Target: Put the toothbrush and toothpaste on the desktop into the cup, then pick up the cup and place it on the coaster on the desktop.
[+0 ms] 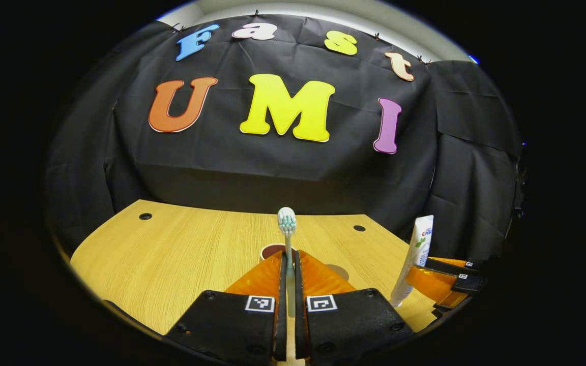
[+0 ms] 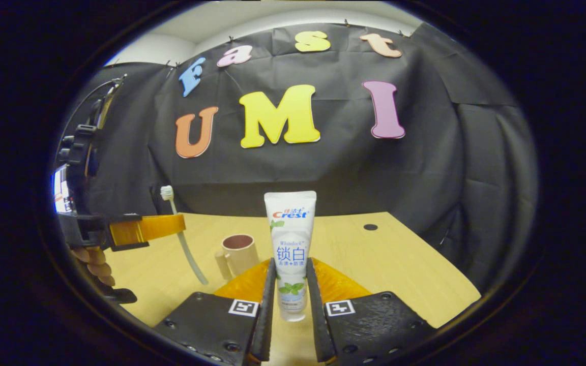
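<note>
Left gripper view: the left gripper (image 1: 288, 274) stands clamped on the toothbrush (image 1: 287, 229), its two fingers pressed together around the thin handle, bristled head upright above the fingertips. Just past the tips, the dark rim of the cup (image 1: 272, 250) peeks out on the wooden desktop (image 1: 171, 254), and a round brownish patch to the right of the fingers may be the coaster (image 1: 340, 271), though it is mostly hidden. At the right edge, the right gripper (image 1: 438, 277) holds the toothpaste (image 1: 415, 259) upright.

In the right gripper view, the right gripper (image 2: 291, 284) is closed on the toothpaste (image 2: 291, 244), both fingers squeezing the lower part of the white tube, cap end down. The cup (image 2: 238, 252), pale with a handle on its left side and a dark inside, sits on the desktop (image 2: 374, 259) just left of the fingers. Farther left, the left gripper (image 2: 171, 226) carries the toothbrush (image 2: 178, 229) tilted above the table, well apart from the cup, with a person's hand (image 2: 94, 264) beneath it.

The light wood-grain desktop has round dark holes near its far corners. Black cloth hangs behind and to the sides, with a strip of white wall above. The tube bears a red and blue logo, blue characters and a green leaf print.
</note>
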A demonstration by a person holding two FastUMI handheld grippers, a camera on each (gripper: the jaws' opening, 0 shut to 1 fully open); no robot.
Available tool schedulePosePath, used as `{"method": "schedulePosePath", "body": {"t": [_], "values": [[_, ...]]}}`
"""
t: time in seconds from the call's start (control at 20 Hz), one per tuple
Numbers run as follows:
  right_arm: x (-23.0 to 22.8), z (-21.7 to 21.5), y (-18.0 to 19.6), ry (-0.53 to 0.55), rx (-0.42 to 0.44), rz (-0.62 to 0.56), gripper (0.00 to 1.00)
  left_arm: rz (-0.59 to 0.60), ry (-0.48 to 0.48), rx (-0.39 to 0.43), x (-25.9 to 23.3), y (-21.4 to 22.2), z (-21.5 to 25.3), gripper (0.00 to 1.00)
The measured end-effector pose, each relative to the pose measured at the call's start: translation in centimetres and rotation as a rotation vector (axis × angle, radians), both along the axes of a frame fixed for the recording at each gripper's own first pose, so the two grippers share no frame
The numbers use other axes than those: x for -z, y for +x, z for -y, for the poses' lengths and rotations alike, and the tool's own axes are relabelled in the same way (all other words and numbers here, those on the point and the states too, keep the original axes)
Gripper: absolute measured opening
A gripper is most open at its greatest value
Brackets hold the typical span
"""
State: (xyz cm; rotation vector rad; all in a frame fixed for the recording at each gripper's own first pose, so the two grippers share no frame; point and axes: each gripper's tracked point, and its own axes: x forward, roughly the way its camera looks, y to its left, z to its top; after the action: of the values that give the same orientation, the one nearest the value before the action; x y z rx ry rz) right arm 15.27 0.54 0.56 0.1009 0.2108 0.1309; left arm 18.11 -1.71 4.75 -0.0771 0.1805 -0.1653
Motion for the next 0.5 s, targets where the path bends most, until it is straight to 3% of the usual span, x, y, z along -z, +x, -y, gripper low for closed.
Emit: {"method": "schedulePosePath", "body": {"t": [0.5], "values": [[-1.1,0.5,3.3,-0.011,-0.019,0.017,0.33,0.031,0.032,-0.006,-2.6,8.7,0.3,0.09]]}}
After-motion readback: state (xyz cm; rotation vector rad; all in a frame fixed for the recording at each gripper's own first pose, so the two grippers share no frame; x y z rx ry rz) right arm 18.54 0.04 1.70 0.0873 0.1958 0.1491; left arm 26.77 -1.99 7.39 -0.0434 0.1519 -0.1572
